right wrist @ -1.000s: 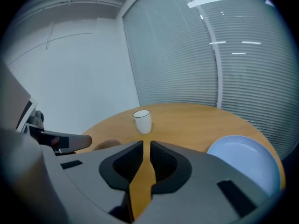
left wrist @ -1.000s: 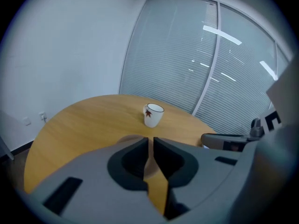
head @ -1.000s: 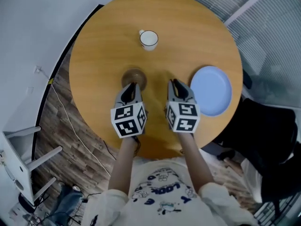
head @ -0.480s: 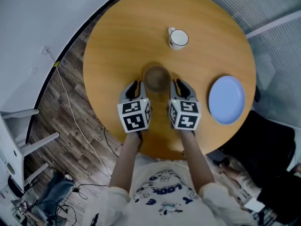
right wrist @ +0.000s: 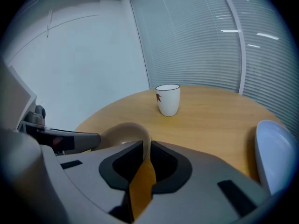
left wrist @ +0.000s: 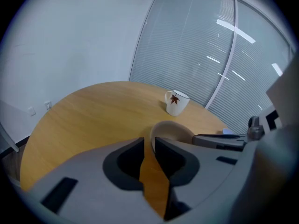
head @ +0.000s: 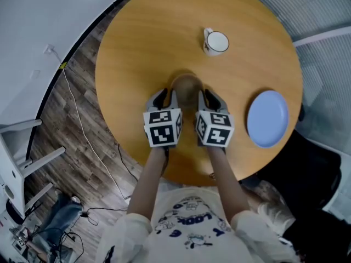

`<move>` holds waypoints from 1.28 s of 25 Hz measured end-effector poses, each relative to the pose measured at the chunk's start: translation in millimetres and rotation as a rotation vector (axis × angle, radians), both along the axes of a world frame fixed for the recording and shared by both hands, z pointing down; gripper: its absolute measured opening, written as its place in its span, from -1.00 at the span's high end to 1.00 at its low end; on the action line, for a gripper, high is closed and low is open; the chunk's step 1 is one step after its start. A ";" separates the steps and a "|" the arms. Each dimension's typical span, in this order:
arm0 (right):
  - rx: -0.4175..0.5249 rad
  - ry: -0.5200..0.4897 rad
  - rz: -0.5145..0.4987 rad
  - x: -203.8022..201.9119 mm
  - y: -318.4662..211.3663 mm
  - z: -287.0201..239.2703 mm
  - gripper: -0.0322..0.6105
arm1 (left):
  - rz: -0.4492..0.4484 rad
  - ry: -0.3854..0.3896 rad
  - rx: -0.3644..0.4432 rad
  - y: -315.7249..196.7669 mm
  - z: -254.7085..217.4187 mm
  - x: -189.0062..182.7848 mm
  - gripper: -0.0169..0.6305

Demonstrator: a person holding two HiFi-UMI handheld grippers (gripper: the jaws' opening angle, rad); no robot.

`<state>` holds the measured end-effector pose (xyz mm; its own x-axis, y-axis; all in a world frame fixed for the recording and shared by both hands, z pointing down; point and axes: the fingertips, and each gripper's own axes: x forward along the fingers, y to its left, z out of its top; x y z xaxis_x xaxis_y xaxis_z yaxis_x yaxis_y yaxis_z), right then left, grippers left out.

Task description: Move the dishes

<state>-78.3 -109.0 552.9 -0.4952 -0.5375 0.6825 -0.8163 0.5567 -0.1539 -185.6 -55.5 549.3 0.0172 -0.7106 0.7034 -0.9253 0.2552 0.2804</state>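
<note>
A brown bowl (head: pixel 186 85) is on the round wooden table (head: pixel 137 48), between my two grippers. My left gripper (head: pixel 166 98) is at the bowl's left rim. In the left gripper view the rim (left wrist: pixel 152 141) stands between the jaws, which have just been opening, and a gap shows beside it. My right gripper (head: pixel 211 98) is at the right rim. In the right gripper view its jaws (right wrist: pixel 145 146) are shut on the rim of the bowl (right wrist: pixel 122 130). A white mug (head: pixel 215 41) stands farther back, and a blue plate (head: pixel 267 118) lies to the right.
The mug (left wrist: pixel 176 102) has a red leaf print and stands upright beyond the bowl. The blue plate (right wrist: pixel 275 153) lies near the table's right edge. Window blinds run behind the table. Wood floor with a cable lies to the left.
Both grippers have drawn closer together and lower. The bowl, which was at the left gripper's tip, now sits between the two grippers with each at one side of the rim.
</note>
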 end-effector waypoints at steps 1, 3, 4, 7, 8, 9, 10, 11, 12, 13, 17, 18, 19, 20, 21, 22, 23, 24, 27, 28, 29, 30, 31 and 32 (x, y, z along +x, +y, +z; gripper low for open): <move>-0.002 -0.005 0.003 -0.8 -1.0 2.1 0.75 | 0.003 0.003 0.000 -1.6 2.0 0.6 0.78; -0.009 -0.019 0.008 -2.8 -1.7 3.1 0.76 | 0.007 0.009 -0.001 -2.8 3.9 1.5 0.78; -0.014 -0.027 0.011 -3.6 -1.3 2.2 0.76 | 0.009 0.012 -0.001 -2.6 3.6 2.4 0.78; -0.022 -0.041 0.020 -4.4 2.0 -3.6 0.78 | 0.011 0.017 -0.003 0.5 -0.4 4.6 0.78; -0.018 -0.040 0.021 -3.8 2.7 -6.2 0.79 | 0.015 0.017 -0.003 1.3 -2.1 5.2 0.78; -0.012 -0.037 0.021 -2.9 3.4 -8.9 0.79 | 0.022 0.017 -0.003 2.0 -4.0 6.0 0.78; -0.007 -0.036 0.021 -1.5 4.1 -11.5 0.79 | 0.030 0.017 -0.001 2.6 -6.2 7.2 0.78; -0.003 -0.036 0.024 0.9 5.0 -14.1 0.79 | 0.039 0.016 0.001 3.0 -8.9 9.3 0.78; 0.000 -0.037 0.033 4.6 6.2 -16.7 0.79 | 0.051 0.014 0.004 3.3 -11.9 12.6 0.78; 0.002 -0.037 0.047 10.0 7.5 -19.5 0.79 | 0.065 0.011 0.007 3.3 -15.0 17.2 0.78; 0.016 -0.028 0.128 43.4 13.5 -28.8 0.79 | 0.151 0.005 0.016 1.2 -24.7 46.5 0.78; 0.018 -0.026 0.154 53.8 15.1 -30.1 0.79 | 0.181 0.005 0.021 -0.3 -26.8 55.4 0.78; 0.019 -0.024 0.185 64.9 16.7 -31.4 0.79 | 0.216 0.006 0.027 -2.3 -29.2 64.9 0.78; 0.019 -0.021 0.219 76.2 18.6 -32.8 0.79 | 0.252 0.008 0.034 -4.2 -31.9 74.9 0.78; 0.017 -0.018 0.250 87.4 20.8 -34.4 0.79 | 0.285 0.011 0.039 -5.4 -34.6 84.9 0.78; 0.016 -0.015 0.274 98.0 23.3 -36.0 0.79 | 0.313 0.014 0.042 -5.7 -37.0 94.9 0.78; 0.014 -0.011 0.294 108.1 26.3 -37.6 0.79 | 0.335 0.016 0.043 -5.1 -38.9 104.6 0.78; 0.013 -0.008 0.311 117.8 29.6 -38.9 0.79 | 0.355 0.017 0.044 -3.8 -40.3 114.0 0.78; 0.017 -0.001 0.382 146.4 41.0 -41.5 0.79 | 0.432 0.018 0.051 -0.3 -43.6 141.3 0.78; 0.018 0.001 0.410 155.6 45.2 -41.9 0.79 | 0.460 0.020 0.053 1.0 -44.3 150.2 0.78; 0.017 0.003 0.434 164.3 49.8 -42.0 0.79 | 0.486 0.021 0.052 3.1 -44.5 158.8 0.78; 0.015 0.006 0.456 172.7 54.7 -41.9 0.79 | 0.507 0.022 0.050 5.7 -44.4 167.1 0.78; 0.012 0.009 0.474 180.7 59.5 -41.2 0.79 | 0.526 0.023 0.047 8.5 -43.9 175.0 0.78; 0.008 0.013 0.489 188.0 64.1 -39.8 0.79 | 0.543 0.024 0.043 11.2 -43.1 182.4 0.78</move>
<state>109.7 -44.9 513.1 -0.1747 -0.7102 0.6820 -0.9843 0.1083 -0.1395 -3.2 -44.2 506.2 0.4055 -0.6233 0.6687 -0.9141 -0.2701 0.3026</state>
